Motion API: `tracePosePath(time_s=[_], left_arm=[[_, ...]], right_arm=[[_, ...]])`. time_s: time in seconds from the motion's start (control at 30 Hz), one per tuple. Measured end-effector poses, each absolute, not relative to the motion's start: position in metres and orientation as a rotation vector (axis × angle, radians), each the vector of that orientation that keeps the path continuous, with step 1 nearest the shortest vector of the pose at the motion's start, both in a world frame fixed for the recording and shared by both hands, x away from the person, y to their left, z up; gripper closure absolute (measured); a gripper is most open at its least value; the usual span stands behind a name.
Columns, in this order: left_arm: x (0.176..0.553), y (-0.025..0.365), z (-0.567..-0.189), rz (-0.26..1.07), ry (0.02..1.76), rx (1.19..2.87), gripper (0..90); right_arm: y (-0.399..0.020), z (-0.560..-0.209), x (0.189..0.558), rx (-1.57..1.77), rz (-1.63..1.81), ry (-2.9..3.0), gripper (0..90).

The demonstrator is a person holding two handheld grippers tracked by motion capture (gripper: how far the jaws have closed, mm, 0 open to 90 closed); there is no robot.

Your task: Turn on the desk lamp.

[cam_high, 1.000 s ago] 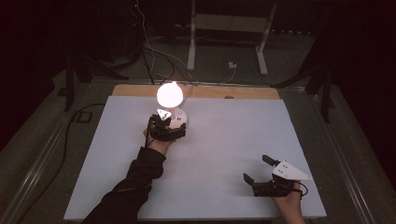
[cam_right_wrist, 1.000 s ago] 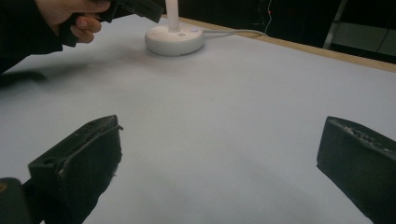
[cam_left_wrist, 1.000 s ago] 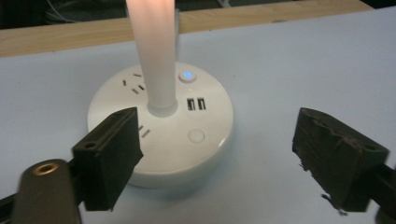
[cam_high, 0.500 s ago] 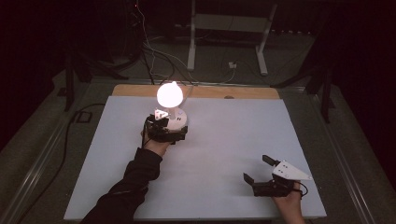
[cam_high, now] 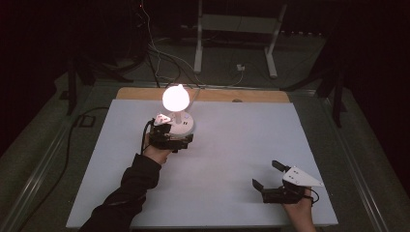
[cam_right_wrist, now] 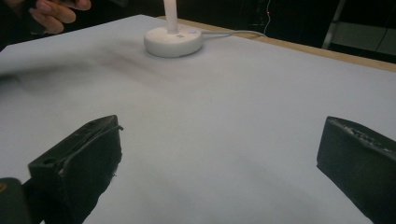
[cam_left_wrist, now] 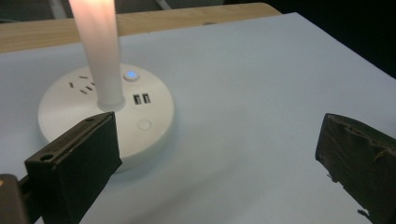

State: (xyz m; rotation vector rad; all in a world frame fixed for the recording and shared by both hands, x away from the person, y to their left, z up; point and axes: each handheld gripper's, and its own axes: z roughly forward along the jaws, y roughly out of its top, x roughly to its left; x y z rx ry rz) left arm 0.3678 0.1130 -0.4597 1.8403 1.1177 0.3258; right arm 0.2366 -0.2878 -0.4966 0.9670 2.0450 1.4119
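Left gripper (cam_high: 180,126) backs off the lamp (cam_high: 175,98) base, jaws just spread, nothing between; lamp lit; right gripper (cam_high: 265,175) idle, jaws spread, parked clear.

A big flat bench (cam_high: 232,159) with a smooth white top carries everything. A strip of light brown wood (cam_high: 251,95) shows along its far edge. A round white lamp base (cam_left_wrist: 140,116) with a small blue light, plug holes and two little slots sits right on the white top, near the far left side.
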Motion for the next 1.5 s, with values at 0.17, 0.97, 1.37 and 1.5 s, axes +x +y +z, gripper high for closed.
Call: tracePosePath(time_s=[0.17,0.97,1.37,1.5], left_arm=[[0.361,0.119,-0.457,0.291,1.075,1.847,0.4],[0.32,0.155,-0.463,0.205,0.961,1.922,0.4],[0.295,0.176,-0.472,0.197,0.951,1.951,0.4],[0.287,0.185,-0.477,0.193,0.959,1.962,0.4]], right_arm=[[-0.288,-0.496,0.237,0.969,1.411,2.045,0.0],[-0.287,-0.496,0.236,0.961,1.408,2.05,0.0],[-0.286,-0.496,0.236,0.968,1.406,2.054,0.0],[-0.286,-0.497,0.236,0.969,1.406,2.056,0.0]])
